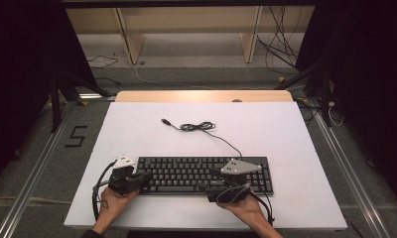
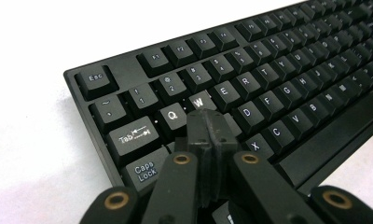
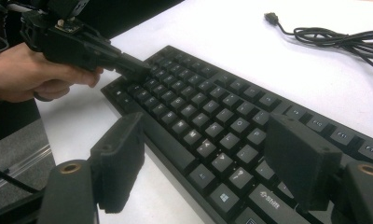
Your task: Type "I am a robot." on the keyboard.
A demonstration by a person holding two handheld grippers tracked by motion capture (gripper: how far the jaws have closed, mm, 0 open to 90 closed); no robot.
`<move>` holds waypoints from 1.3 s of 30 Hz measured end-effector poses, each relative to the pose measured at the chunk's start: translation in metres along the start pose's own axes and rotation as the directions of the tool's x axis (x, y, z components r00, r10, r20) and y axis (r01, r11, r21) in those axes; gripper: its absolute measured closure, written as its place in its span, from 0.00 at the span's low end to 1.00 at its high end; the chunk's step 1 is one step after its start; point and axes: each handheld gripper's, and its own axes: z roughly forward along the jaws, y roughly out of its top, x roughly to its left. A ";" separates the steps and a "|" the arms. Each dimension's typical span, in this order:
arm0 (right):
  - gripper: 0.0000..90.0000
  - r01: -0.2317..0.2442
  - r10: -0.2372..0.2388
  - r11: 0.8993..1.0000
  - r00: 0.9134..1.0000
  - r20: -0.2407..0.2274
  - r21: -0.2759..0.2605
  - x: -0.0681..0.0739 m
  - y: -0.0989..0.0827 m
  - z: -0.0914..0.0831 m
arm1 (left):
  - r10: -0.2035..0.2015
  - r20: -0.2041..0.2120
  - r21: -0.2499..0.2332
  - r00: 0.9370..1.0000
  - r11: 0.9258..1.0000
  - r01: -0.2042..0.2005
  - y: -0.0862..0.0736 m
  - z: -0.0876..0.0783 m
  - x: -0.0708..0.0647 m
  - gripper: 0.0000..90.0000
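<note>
With jaws closed, the left gripper (image 2: 208, 122) is pressing keys at the keyboard (image 1: 205, 174)'s left end, likely needing a lift next, while the right gripper (image 3: 208, 163) hovers with jaws open.

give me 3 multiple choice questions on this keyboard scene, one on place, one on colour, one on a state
1. Where do the left gripper's tips sit?
A. over the keyboard's Q/W end
B. on the USB plug
C. off the table

2. What colour is the keyboard?
A. white
B. black
C. grey

3. How do the right gripper's jaws stand?
A. shut on the cable
B. shut, empty
C. open

Key:
1 A, the left gripper view shows the tips just below the Q and W keys.
2 B, keys and frame are black on the white table.
3 C, the right gripper view shows a wide gap between the jaws, with keys behind it.
</note>
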 end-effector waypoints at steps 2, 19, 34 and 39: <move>0.33 -0.002 0.002 1.000 1.000 0.000 0.002 0.000 0.000 0.000 | -0.002 0.001 -0.001 1.000 1.000 0.002 0.000 0.000 0.000 0.99; 0.33 -0.002 0.002 1.000 1.000 0.003 -0.008 0.000 0.001 -0.001 | -0.018 0.028 -0.084 0.999 0.996 0.020 0.004 -0.015 -0.001 0.93; 0.33 0.002 -0.002 1.000 1.000 0.003 -0.007 0.000 0.002 0.002 | -0.028 0.057 -0.105 0.998 0.994 0.034 0.004 -0.022 -0.003 0.78; 0.33 0.002 -0.002 1.000 1.000 0.003 -0.005 0.001 0.002 0.004 | -0.043 0.068 -0.114 0.997 0.992 0.051 0.004 -0.024 -0.004 0.69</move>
